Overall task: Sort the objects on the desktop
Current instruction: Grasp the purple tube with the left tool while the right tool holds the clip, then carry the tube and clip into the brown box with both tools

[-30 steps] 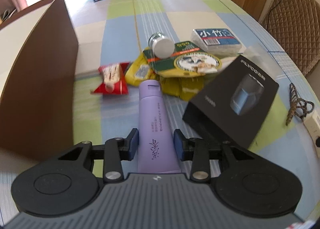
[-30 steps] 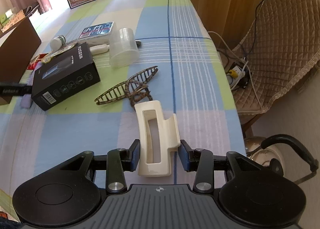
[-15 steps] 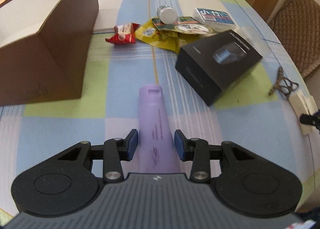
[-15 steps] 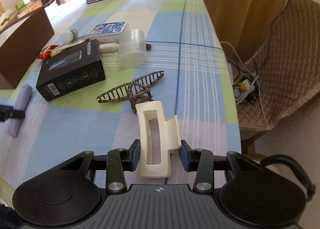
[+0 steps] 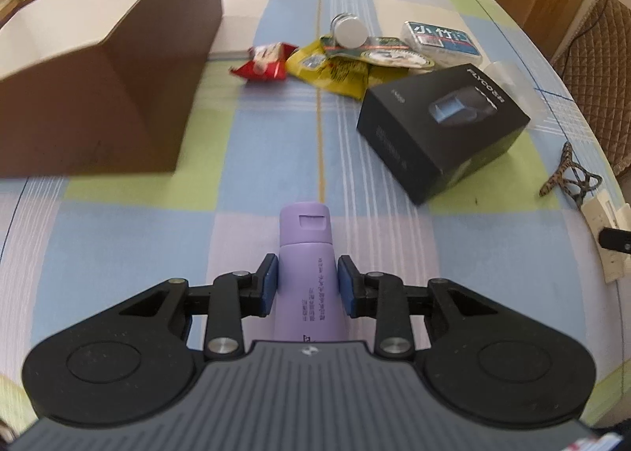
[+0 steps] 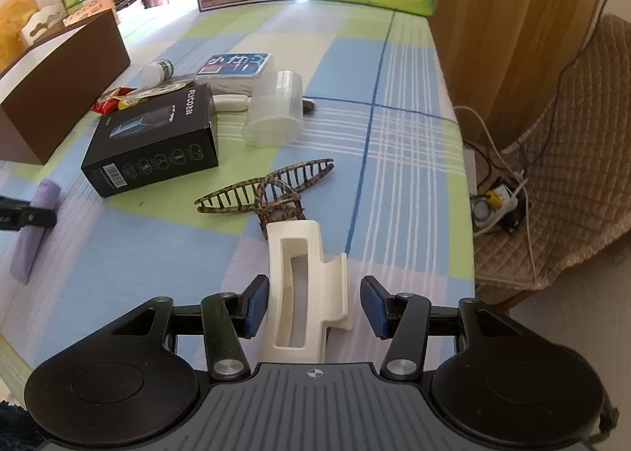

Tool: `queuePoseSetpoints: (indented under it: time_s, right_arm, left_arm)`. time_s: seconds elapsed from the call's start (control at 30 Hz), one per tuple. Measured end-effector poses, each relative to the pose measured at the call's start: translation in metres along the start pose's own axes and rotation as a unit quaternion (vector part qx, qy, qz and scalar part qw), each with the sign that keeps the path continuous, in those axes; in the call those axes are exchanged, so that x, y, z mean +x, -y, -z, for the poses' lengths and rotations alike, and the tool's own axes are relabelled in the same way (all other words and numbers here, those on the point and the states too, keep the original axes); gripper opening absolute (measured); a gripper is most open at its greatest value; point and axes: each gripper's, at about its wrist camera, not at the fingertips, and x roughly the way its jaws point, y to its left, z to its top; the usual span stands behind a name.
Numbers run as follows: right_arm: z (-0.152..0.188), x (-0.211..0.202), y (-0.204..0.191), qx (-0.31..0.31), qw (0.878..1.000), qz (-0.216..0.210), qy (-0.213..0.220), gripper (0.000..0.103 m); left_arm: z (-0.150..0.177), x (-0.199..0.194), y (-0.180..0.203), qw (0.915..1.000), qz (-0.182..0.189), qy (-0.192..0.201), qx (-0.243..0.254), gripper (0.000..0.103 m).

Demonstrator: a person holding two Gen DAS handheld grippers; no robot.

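Note:
A lilac tube [image 5: 305, 238] lies lengthwise between the pads of my left gripper [image 5: 308, 289], which is shut on it low over the checked tablecloth. The right wrist view shows the same tube [image 6: 33, 230] at the far left. A cream hair clip [image 6: 299, 250] rests on the cloth between the spread fingers of my right gripper [image 6: 314, 303], which is open, with a gap at the right pad. A brown tortoiseshell hair claw [image 6: 268, 187] lies just beyond the clip. The black product box [image 5: 441, 123] sits at mid-table.
A large brown open box [image 5: 106, 56] stands at the left. Snack packets [image 5: 331, 68], a white bottle [image 5: 349, 31], a tissue pack [image 5: 441, 43] and a clear cup [image 6: 276, 112] crowd the far middle. A chair with a power strip [image 6: 489, 206] stands past the table's right edge.
My left gripper has drawn back toward the near edge with the tube, away from the clutter. The right gripper's fingers have spread and let go of the cream clip.

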Motion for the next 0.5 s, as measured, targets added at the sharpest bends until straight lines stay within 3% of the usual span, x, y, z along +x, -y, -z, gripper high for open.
queuePoseSetpoints:
  time_s: [0.23, 0.5]
  right_arm:
    - [0.003, 0.002, -0.007, -0.040, 0.999, 0.015, -0.012, 0.039]
    - [-0.005, -0.018, -0.014, 0.001, 1.000, 0.013, -0.009, 0.039]
  left_arm:
    - [0.014, -0.022, -0.007, 0.9998, 0.006, 0.006, -0.018, 0.027]
    - [0.008, -0.041, -0.016, 0.9990, 0.039, 0.024, 0.002, 0.027]
